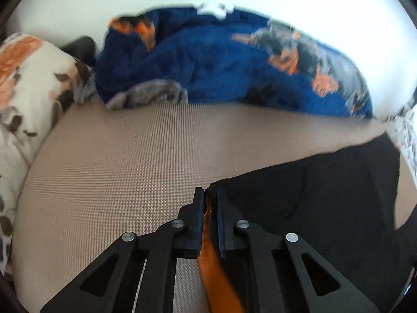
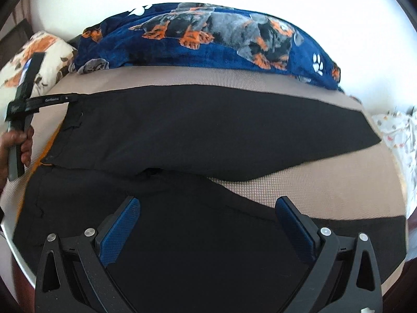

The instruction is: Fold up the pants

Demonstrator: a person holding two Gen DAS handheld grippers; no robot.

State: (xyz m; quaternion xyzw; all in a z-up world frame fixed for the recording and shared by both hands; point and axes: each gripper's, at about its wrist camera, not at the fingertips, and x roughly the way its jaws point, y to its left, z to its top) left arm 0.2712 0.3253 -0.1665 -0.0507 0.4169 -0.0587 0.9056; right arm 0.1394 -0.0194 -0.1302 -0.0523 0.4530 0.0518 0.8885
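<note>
A: Whereabouts of the black fabric pants (image 2: 195, 122)?

B: Spread across the tan waffle-textured bed cover (image 2: 325, 190), waist toward the left of the right wrist view, legs running off to the right. Split in a V: far leg flat and straight, near leg angled toward the camera, with a wedge of tan cover between.

A: And the left gripper (image 1: 209, 195)?

B: Pinched narrow on the waist edge of the pants. In its own view, black cloth and a strip of orange fabric (image 1: 211, 258) squeezed between the dark pads. In the right wrist view, visible at the far left, gripped by a hand (image 2: 18, 143), with the waistband drawn out taut toward it.

A: Right gripper (image 2: 208, 203)?

B: Spread wide, blue pads (image 2: 122, 224) well apart, nothing pinched. Poised over the near leg; touching the cloth or not, cannot tell.

A: Behind the pants?

B: Along the far edge, a rumpled navy fleece blanket printed with grey-and-orange dogs and white paws (image 2: 208, 52). Beside its left end, a white pillow with orange and brown flowers (image 2: 54, 52). At the right edge, a pale cloth with small coloured specks (image 2: 398, 135), apart from the leg ends.
</note>
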